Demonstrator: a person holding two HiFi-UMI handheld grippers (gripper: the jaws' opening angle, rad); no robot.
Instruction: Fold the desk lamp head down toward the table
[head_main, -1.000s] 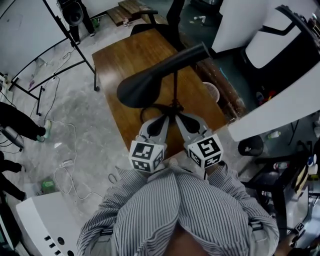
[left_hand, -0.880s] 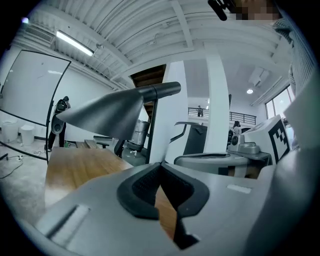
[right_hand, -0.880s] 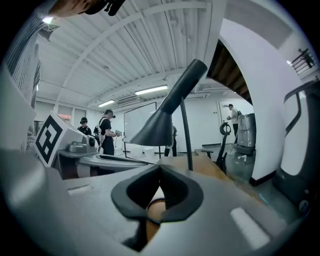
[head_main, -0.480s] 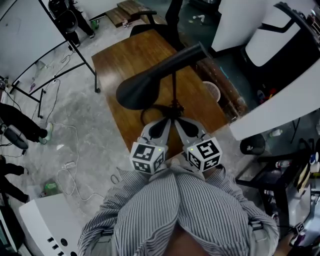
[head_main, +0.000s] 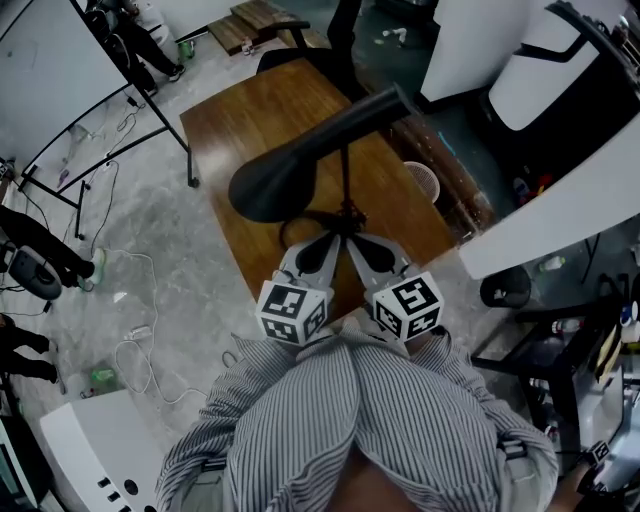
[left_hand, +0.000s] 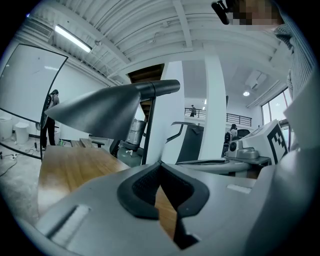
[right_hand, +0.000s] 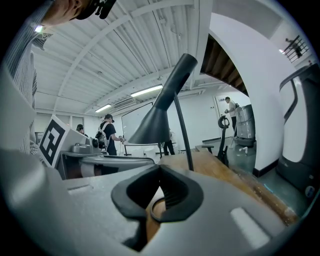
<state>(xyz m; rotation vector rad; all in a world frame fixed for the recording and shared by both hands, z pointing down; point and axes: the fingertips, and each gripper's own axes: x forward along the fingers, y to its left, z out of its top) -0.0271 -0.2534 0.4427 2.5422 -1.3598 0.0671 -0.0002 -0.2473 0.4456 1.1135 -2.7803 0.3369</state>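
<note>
A black desk lamp stands on the wooden table (head_main: 265, 110). Its cone-shaped head (head_main: 285, 175) is raised above the table on a thin upright stem (head_main: 346, 180). In the left gripper view the lamp head (left_hand: 102, 111) reaches out to the left above the table. In the right gripper view the lamp head (right_hand: 160, 117) rises over its stem (right_hand: 184, 140). Both grippers sit side by side at the table's near edge, close to the lamp's base. My left gripper (head_main: 326, 240) is shut and empty. Beside it my right gripper (head_main: 355, 238) is shut too, holding nothing.
A round light object (head_main: 423, 182) lies at the table's right edge. An office chair (head_main: 305, 45) stands behind the table. Whiteboard stands (head_main: 110, 120) and cables (head_main: 135, 330) occupy the floor to the left. People (right_hand: 107, 132) stand in the background. White machines (head_main: 560, 90) are on the right.
</note>
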